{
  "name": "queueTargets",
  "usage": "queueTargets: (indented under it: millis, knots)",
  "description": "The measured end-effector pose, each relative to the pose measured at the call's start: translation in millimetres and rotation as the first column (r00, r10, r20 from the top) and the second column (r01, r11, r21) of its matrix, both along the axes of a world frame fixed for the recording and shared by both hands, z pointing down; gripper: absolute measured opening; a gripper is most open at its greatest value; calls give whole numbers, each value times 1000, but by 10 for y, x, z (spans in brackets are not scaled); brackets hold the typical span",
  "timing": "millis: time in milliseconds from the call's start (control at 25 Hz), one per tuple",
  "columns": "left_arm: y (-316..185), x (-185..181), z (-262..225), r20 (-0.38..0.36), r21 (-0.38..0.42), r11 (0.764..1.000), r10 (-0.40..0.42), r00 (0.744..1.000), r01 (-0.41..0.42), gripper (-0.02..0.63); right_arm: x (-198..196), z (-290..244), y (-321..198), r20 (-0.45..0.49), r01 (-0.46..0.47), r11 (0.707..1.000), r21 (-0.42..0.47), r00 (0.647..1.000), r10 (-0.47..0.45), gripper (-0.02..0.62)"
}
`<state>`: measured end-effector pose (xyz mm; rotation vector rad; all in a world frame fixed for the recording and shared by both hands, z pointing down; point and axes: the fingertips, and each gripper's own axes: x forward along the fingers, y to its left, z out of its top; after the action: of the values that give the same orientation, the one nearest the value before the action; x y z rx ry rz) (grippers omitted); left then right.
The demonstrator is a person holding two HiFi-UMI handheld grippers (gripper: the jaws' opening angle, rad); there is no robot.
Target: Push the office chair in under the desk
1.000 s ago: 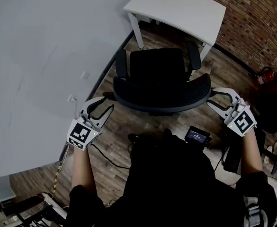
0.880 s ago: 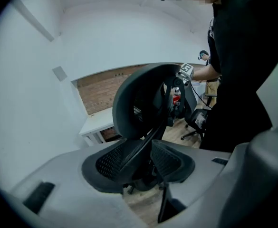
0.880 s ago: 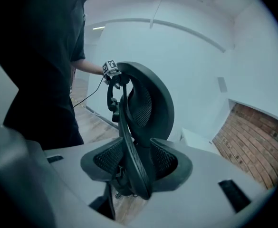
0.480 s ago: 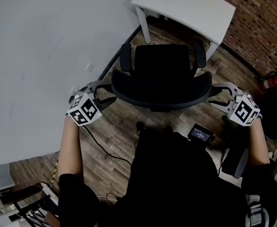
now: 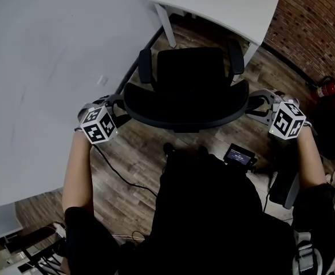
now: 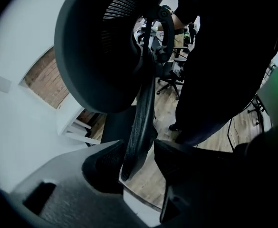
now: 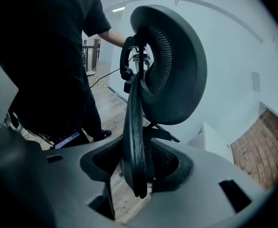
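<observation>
The left hand-held gripper point(image 5: 117, 103), jaws just opened wide, and the right hand-held gripper point(image 5: 259, 104), jaws just closing a little, each straddled one end of the backrest point(image 5: 184, 112) rim, unclamped. The office chair point(image 5: 191, 73) stood straight ahead, equally near both hands. Its seat faced the bench point(image 5: 219, 3) beyond, not yet under it.

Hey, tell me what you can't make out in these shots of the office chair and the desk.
- Chair's base and casters: head view, hidden beneath the seat and backrest.
- Space under the desk: head view, covered by its own top; its far end is cut off by the top edge.
- Small lit screen: head view, too small to read.
</observation>
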<state>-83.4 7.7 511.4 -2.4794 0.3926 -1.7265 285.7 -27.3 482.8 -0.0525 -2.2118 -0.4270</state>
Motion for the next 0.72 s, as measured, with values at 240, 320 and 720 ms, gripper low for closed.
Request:
queueTargets:
  millis: [240,320,720]
  knots:
    - [4,27,33,14,-5,1000,14,1000,-14,202,-25,57,68,-28,52,998,-27,998,-53,155]
    - [-2,25,34,20,-5,1000,11,1000,-11,192,-22,59,65,-30,55,998,-21,998,-56,152]
    - [-2,15,43,56,31,999,14,998,-16,156,-38,58,70,-14,56,998,-10,998,-56,137]
